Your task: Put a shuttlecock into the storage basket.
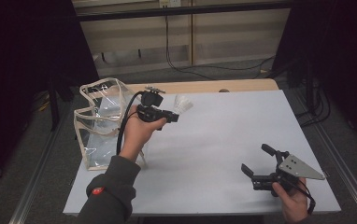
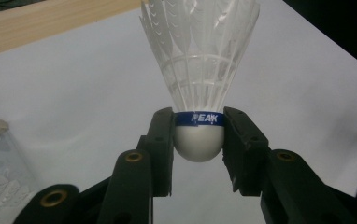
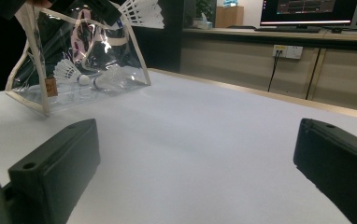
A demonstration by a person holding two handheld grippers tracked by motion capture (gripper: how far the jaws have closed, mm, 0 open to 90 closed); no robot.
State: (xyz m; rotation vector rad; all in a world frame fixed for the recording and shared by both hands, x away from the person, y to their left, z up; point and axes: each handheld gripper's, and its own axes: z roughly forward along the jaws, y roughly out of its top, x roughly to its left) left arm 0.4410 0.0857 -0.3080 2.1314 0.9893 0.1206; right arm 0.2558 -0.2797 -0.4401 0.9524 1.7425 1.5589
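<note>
Desk [image 1: 223,140]: pale grey top with a wooden strip along the far edge; spans the centre of the high view.

Bag [image 1: 101,123]: clear plastic with cream trim, standing at the left edge of the desk, left of centre in the high view. In the right gripper view the bag [image 3: 74,65] sits upper left, with at least one shuttlecock [image 3: 69,71] lying inside near the bottom.

Left claw [image 1: 175,115]: raised above the desk just right of the bag, upper centre-left of the high view. Clenched on a white shuttle [image 2: 199,93]; the jaws pinch its rounded cork from both sides at the blue band, and the feather skirt points away from the claw. In the high view the shuttle [image 1: 183,103] sticks out to the right of the claw.

Right claw [image 1: 258,163]: lower right of the high view, low over the desk, well apart from the bag. Released, jaws wide with nothing between them.
</note>
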